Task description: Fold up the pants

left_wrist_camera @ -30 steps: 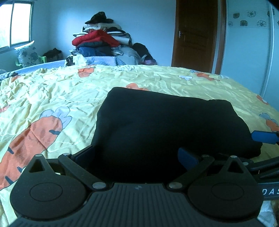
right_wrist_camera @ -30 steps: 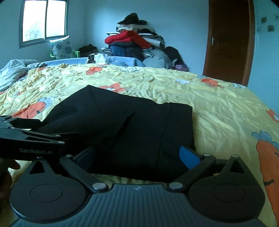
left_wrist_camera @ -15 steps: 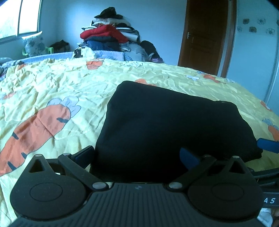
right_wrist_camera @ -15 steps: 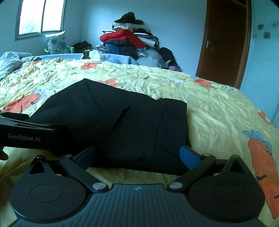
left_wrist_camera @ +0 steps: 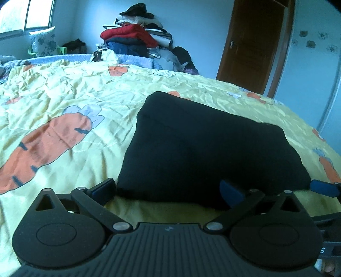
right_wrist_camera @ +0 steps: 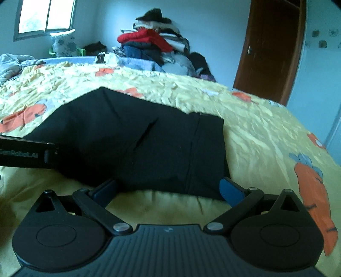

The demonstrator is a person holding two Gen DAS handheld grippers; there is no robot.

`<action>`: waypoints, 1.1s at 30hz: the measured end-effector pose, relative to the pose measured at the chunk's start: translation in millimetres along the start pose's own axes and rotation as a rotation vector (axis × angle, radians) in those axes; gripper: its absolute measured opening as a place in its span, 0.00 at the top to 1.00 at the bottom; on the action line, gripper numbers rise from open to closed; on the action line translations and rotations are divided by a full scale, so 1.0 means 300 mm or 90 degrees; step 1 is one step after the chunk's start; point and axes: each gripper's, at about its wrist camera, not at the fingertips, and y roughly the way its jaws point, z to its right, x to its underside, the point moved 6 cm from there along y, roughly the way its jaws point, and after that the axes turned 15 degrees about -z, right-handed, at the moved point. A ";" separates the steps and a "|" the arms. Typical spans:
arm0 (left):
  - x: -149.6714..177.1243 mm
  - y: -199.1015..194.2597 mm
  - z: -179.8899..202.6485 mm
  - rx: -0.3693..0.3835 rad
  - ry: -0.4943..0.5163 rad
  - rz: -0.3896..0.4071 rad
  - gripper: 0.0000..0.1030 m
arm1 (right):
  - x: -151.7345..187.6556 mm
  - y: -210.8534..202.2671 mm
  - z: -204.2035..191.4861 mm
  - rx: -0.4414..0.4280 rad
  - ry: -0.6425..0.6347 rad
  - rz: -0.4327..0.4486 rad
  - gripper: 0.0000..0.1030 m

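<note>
A: While both cams sit low over the bed, where are the pants?

B: Black pants [left_wrist_camera: 204, 149] lie folded into a compact block, centre of the left wrist view, flat on the yellow carrot-print bedsheet [left_wrist_camera: 64, 102]. Same block fills centre-left of the right wrist view [right_wrist_camera: 138, 144].

A: Grippers?

B: Left gripper [left_wrist_camera: 168, 190] spread wide, nothing between the fingers. Its right blue pad overlaps the near hem in the picture; the left pad sits just off the block's near-left corner. Contact: can't tell. Right gripper [right_wrist_camera: 168, 189] also wide, holding nothing, both pads at the near hem.

A: Edges?

B: Left view: left edge runs clean from bottom centre up to a rounded far corner at mid-frame. Far edge slopes down to the right. Near-right corner ends beside a blue fingertip of the right gripper [left_wrist_camera: 324, 187] at the right border. Right view: right edge is straight, a seam runs parallel just inside it, and there's a short diagonal crease mid-block. Near hem is slightly wavy.

A: Room to move?

B: Bare sheet on the left half of the left view, up to the big carrot print. Bare sheet right of the block in the right view. A narrow strip of sheet between near hem and both gripper bodies. Left gripper's body [right_wrist_camera: 23, 153] crosses the left border of the right view, over the block's near-left part.

A: Background?

B: Clothes pile [left_wrist_camera: 136, 40] at top centre beyond the bed, wooden door [left_wrist_camera: 253, 42] upper right, window [right_wrist_camera: 46, 15] upper left. All well apart from the pants.
</note>
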 end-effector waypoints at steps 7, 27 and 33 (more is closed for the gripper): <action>0.068 -0.024 0.027 -0.060 0.085 -0.030 0.00 | 0.039 -0.004 0.016 -0.042 0.046 -0.024 0.00; 0.081 -0.028 0.016 -0.056 0.070 -0.037 0.00 | 0.056 -0.004 0.037 -0.035 0.087 -0.031 0.00; 0.081 -0.028 0.018 -0.056 0.070 -0.037 0.00 | 0.056 -0.005 0.033 -0.034 0.087 -0.030 0.00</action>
